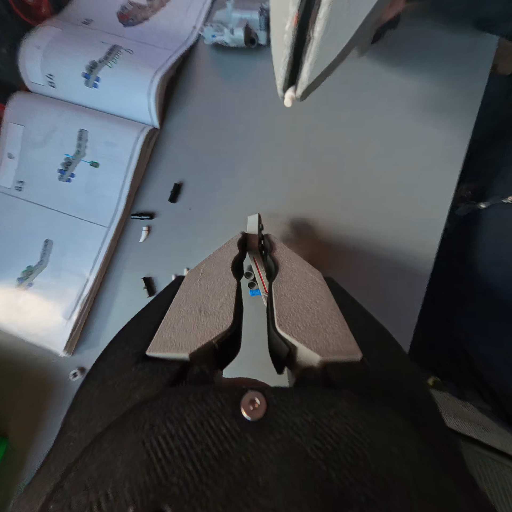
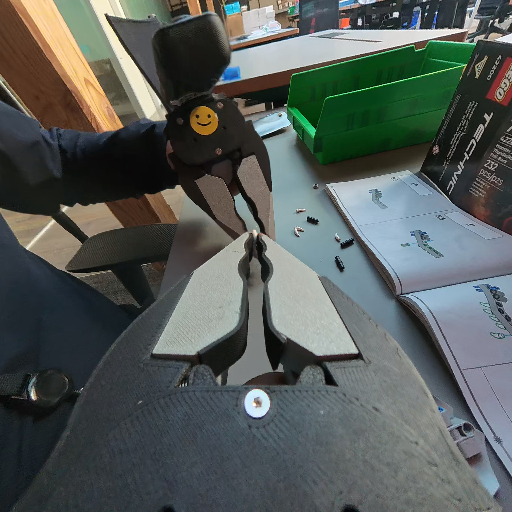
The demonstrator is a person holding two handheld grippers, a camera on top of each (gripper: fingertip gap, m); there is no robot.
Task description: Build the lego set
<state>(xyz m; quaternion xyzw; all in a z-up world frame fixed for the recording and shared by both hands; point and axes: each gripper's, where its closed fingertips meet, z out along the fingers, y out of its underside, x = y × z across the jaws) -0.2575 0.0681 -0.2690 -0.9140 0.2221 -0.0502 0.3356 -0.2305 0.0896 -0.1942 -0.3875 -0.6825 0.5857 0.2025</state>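
My left gripper (image 1: 255,238) is shut on a grey lego beam (image 1: 254,223) with a red stripe and blue and grey pins, held above the dark table (image 1: 304,166). My right gripper (image 2: 256,241) is shut on a small white tooth piece (image 2: 254,235); in the left wrist view the right gripper (image 1: 291,92) hangs at the top with the tooth (image 1: 289,99) sticking out of its tip. In the right wrist view the left gripper (image 2: 255,231), with a yellow smiley sticker, points down tip to tip at mine; the beam is hidden there.
Black pins (image 2: 312,220) (image 2: 347,242) (image 2: 339,263) and white teeth (image 2: 297,230) (image 2: 337,237) lie loose beside the open instruction booklet (image 2: 401,235). A green bin (image 2: 374,110), the set's box (image 2: 476,138), a part-built white model (image 1: 235,27) and an office chair (image 2: 119,249) surround them.
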